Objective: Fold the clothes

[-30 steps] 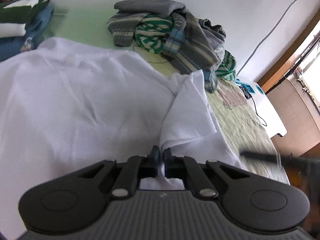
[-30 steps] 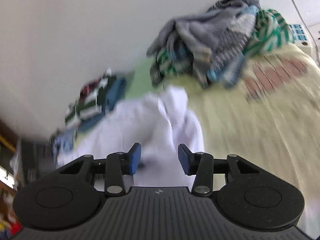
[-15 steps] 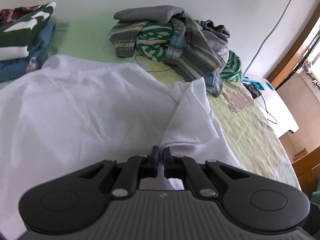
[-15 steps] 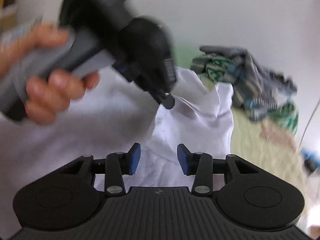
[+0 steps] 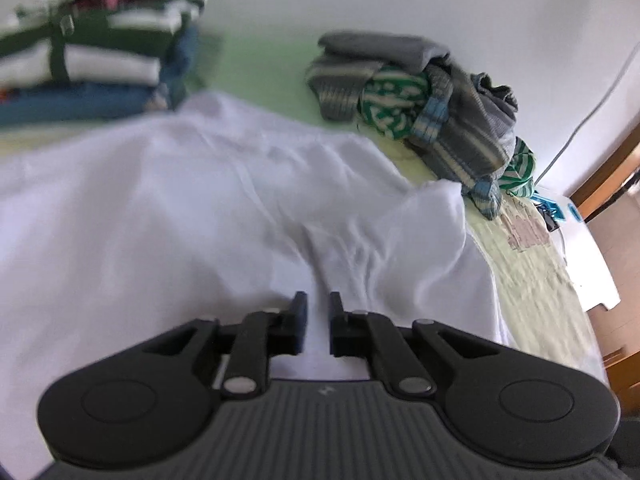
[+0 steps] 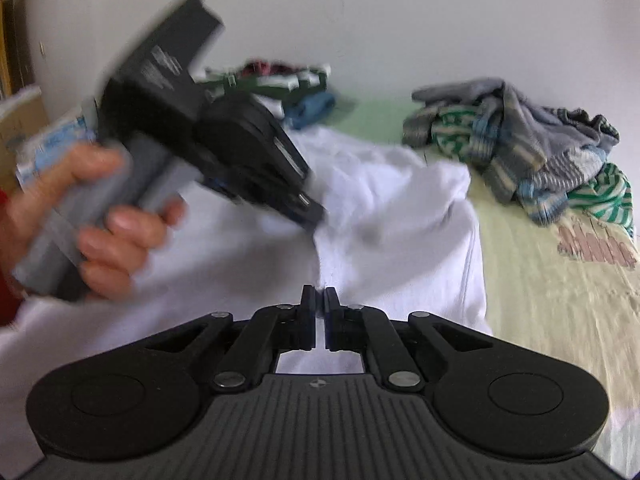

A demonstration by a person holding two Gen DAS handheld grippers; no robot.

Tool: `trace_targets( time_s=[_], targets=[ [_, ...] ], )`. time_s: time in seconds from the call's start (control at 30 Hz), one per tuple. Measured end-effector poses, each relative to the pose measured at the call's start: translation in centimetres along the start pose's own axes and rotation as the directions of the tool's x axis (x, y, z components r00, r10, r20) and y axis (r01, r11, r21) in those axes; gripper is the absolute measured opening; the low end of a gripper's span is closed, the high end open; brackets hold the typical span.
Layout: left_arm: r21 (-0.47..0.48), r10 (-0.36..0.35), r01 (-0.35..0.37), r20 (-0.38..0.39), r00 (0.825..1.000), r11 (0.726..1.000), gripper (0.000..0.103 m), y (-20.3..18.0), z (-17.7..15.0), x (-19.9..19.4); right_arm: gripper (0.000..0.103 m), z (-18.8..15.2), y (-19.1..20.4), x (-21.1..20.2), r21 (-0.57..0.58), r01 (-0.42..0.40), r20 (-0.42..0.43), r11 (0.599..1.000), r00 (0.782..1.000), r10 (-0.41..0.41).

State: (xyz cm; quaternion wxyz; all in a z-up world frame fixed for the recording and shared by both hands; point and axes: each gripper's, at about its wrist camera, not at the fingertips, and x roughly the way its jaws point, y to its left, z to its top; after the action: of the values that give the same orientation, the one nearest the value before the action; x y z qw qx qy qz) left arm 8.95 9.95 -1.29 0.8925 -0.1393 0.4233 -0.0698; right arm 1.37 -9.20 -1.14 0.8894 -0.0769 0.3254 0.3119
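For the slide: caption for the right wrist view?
Right gripper pinches white garment; left gripper alongside.

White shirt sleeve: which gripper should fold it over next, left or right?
Probably the right gripper: its jaws look shut on the white shirt at the sleeve fold. The left gripper is open, holding nothing.

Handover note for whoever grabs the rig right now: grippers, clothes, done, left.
Left gripper: open above the white shirt, holding nothing.
Right gripper: shut on a fold of the white shirt by its near edge.
White shirt lies spread on the bed, one sleeve turned in.
Folded stack sits at the back left; unfolded pile at the back right.
Done: the stack.
Left: finish the shirt, then the pile.
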Motion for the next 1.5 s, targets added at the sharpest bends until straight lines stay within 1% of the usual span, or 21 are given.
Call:
trace_targets(
  time_s=[0.03, 0.07, 0.1, 0.13, 0.2, 0.23, 0.3, 0.37, 0.4, 0.43, 0.47, 0.5, 0.6, 0.67, 0.7, 0.83, 0.93, 1.03, 1.23, 1.43, 1.5],
  targets=[
    [0.025, 0.001, -0.002, 0.014, 1.000, 1.000, 0.036, -0.2, 0.0, -0.5, 0.004, -0.2, -0.2, 0.3, 0.011, -0.003, -0.013, 1.000, 1.000, 0.003],
    [0.054, 0.002, -0.003, 0.026, 1.000, 0.999, 0.049, -0.5, 0.2, -0.8, 0.004, -0.4, -0.3, 0.4, 0.021, -0.007, -0.020, 1.000, 1.000, 0.007],
    [0.085, 0.008, -0.011, 0.042, 0.999, 0.996, 0.068, -1.0, 0.4, -0.8, 0.004, -0.6, -0.2, 0.5, 0.031, -0.011, -0.025, 0.999, 1.000, 0.011],
    [0.116, 0.018, -0.025, 0.064, 0.998, 0.993, 0.075, -1.4, 0.7, -0.7, 0.004, -0.6, -0.2, 0.6, 0.036, -0.010, -0.028, 0.999, 1.000, 0.011],
    [0.160, 0.033, -0.049, 0.103, 0.994, 0.986, 0.077, -2.0, 1.1, -0.2, 0.004, -0.7, -0.1, 0.5, 0.042, -0.011, -0.027, 0.999, 1.000, 0.012],
    [0.170, 0.038, -0.058, 0.114, 0.993, 0.984, 0.082, -2.1, 1.5, 0.2, 0.004, -0.8, -0.1, 0.5, 0.045, -0.011, -0.026, 0.999, 1.000, 0.012],
    [0.179, 0.050, -0.070, 0.117, 0.992, 0.981, 0.086, -2.2, 2.2, 1.4, 0.005, -1.0, -0.1, 0.5, 0.046, -0.013, -0.024, 0.999, 1.000, 0.014],
    [0.206, 0.050, -0.067, 0.085, 0.995, 0.976, 0.085, -2.3, 2.6, 2.7, 0.005, -1.0, 0.0, 0.5, 0.039, -0.011, -0.019, 0.999, 1.000, 0.012],
    [0.220, 0.049, -0.062, 0.066, 0.997, 0.973, 0.082, -2.3, 2.7, 3.4, 0.005, -1.1, 0.1, 0.5, 0.037, -0.010, -0.017, 0.999, 1.000, 0.010],
    [0.235, 0.048, -0.058, 0.047, 0.998, 0.970, 0.072, -2.3, 2.8, 4.1, 0.006, -1.1, 0.0, 0.7, 0.039, -0.009, -0.015, 0.999, 1.000, 0.010],
    [0.245, 0.044, -0.049, 0.026, 0.999, 0.968, 0.067, -2.3, 2.8, 4.6, 0.006, -1.1, 0.0, 0.7, 0.043, -0.009, -0.013, 0.999, 1.000, 0.010],
    [0.249, 0.039, -0.041, 0.013, 0.999, 0.968, 0.058, -2.3, 2.7, 4.9, 0.006, -1.1, 0.0, 0.6, 0.047, -0.010, -0.010, 0.999, 1.000, 0.010],
    [0.259, 0.039, -0.044, 0.026, 0.999, 0.965, 0.054, -2.4, 2.3, 5.2, 0.006, -1.4, -0.1, 0.5, 0.059, -0.014, 0.001, 0.998, 1.000, 0.014],
    [0.253, 0.049, -0.059, 0.044, 0.998, 0.966, 0.038, -2.5, 2.2, 5.0, 0.006, -1.5, -0.1, 0.4, 0.064, -0.014, 0.007, 0.998, 1.000, 0.014],
    [0.248, 0.062, -0.074, 0.056, 0.997, 0.966, 0.023, -2.5, 2.2, 4.9, 0.006, -1.6, -0.1, 0.4, 0.064, -0.014, 0.009, 0.998, 1.000, 0.013],
    [0.233, 0.065, -0.080, 0.070, 0.995, 0.969, 0.006, -2.4, 2.3, 4.2, 0.006, -1.7, -0.2, 0.4, 0.069, -0.016, 0.018, 0.997, 1.000, 0.015],
    [0.254, 0.087, -0.107, 0.088, 0.992, 0.961, 0.002, -3.1, 2.2, 4.0, 0.006, -1.8, -0.5, 0.4, 0.087, -0.024, 0.025, 0.996, 0.999, 0.021],
    [0.270, 0.091, -0.124, 0.131, 0.987, 0.955, 0.002, -4.0, 2.9, 2.9, 0.004, -1.6, -0.7, 0.4, 0.101, -0.015, 0.017, 0.995, 1.000, 0.013],
    [0.299, 0.101, -0.164, 0.215, 0.971, 0.940, 0.002, -5.6, 4.3, 0.9, 0.004, 0.3, -0.4, -0.8, 0.091, -0.018, 0.068, 0.996, 0.998, 0.011],
    [0.280, 0.196, -0.257, 0.228, 0.954, 0.925, 0.002, -4.5, 6.0, 1.4, 0.004, 2.3, -0.1, 0.3, 0.142, -0.095, 0.088, 0.985, 0.993, 0.083],
    [0.268, 0.220, -0.271, 0.207, 0.953, 0.924, 0.002, -3.5, 6.1, 2.1, 0.004, 2.4, 0.2, 1.5, 0.160, -0.117, 0.057, 0.980, 0.992, 0.109]
  ],
)
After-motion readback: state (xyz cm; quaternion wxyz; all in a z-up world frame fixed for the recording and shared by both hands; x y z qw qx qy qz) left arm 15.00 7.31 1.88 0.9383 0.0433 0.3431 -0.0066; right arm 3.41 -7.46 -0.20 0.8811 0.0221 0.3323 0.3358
